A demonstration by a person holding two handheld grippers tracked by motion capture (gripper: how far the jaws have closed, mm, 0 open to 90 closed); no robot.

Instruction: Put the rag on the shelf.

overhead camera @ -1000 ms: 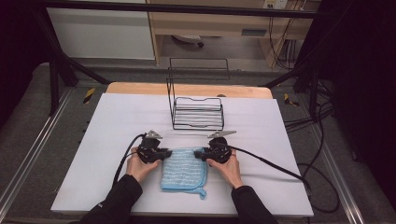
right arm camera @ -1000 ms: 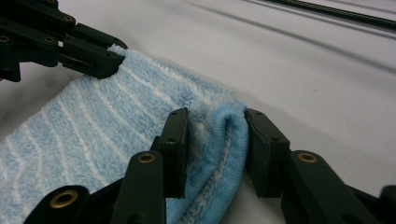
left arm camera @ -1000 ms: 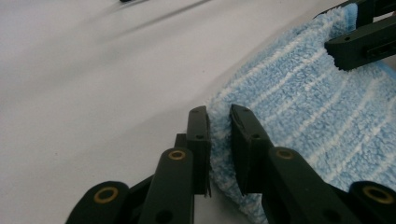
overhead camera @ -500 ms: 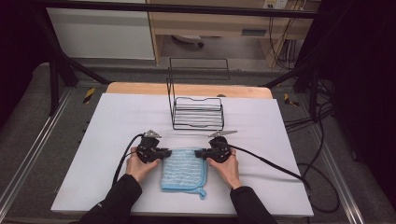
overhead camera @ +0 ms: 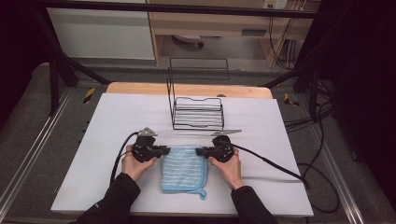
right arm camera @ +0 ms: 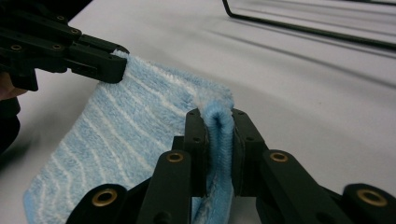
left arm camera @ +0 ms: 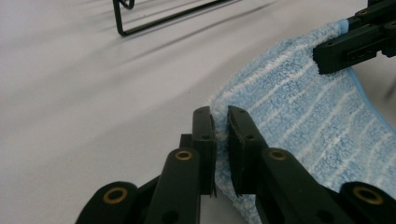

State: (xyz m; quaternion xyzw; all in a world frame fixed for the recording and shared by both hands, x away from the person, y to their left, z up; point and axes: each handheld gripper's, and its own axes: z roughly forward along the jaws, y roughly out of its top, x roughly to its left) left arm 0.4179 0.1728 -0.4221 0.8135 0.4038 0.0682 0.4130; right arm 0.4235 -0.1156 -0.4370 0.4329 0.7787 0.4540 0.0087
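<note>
High view: the blue cloth point(overhead camera: 183, 170) is laid flat on the white table point(overhead camera: 93, 140) between the two grippers, its long axis running from the far edge back toward the person, with a hanging loop at the near right corner. The left gripper point(overhead camera: 164, 150) is clamped on the far left corner and the right gripper point(overhead camera: 200, 151) on the far right corner; both pairs of jaws have just been closing and are now narrow, with terry pinched between the pads point(left arm camera: 206, 140) and a fold squeezed upright in the right gripper view point(right arm camera: 218, 140). Pale blue pile with thin white stripes and a darker blue hem is noted; the wire rack point(overhead camera: 196, 109) stands beyond the grippers, apart from the cloth.
</note>
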